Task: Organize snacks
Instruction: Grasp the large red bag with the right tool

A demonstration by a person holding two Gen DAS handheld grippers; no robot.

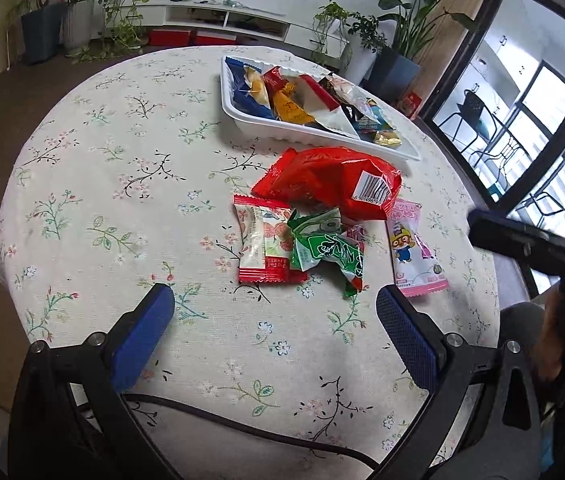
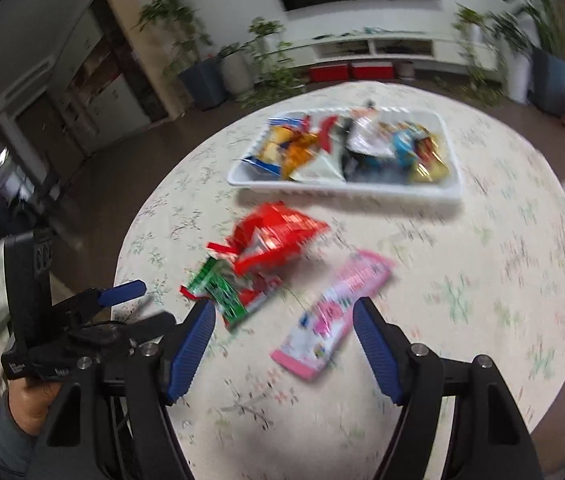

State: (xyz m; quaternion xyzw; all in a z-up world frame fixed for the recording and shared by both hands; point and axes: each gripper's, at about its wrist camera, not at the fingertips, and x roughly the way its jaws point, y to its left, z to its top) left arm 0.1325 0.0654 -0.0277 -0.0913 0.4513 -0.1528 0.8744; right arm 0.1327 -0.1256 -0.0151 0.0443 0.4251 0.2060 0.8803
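A white tray point(image 1: 238, 114) point(image 2: 242, 178) at the far side of the round table holds several snack packets. Nearer lie a big red bag point(image 1: 322, 180) point(image 2: 278, 236), a red-and-white packet point(image 1: 262, 240), a crumpled green packet point(image 1: 326, 250) point(image 2: 218, 288) and a long pink packet point(image 1: 414, 248) point(image 2: 334, 312). My left gripper point(image 1: 274, 300) hangs open just short of the red-and-white and green packets, nothing between its blue pads. My right gripper point(image 2: 284, 312) is open too, with the near end of the pink packet lying between its fingertips, untouched. The right wrist view is blurred.
The table wears a floral cloth point(image 1: 122, 200). A black cable point(image 1: 242, 428) crosses its near edge. The other gripper point(image 1: 530, 244) reaches in from the right of the left wrist view. A hand point(image 2: 30, 400) holds the left gripper. Potted plants and a white cabinet stand behind.
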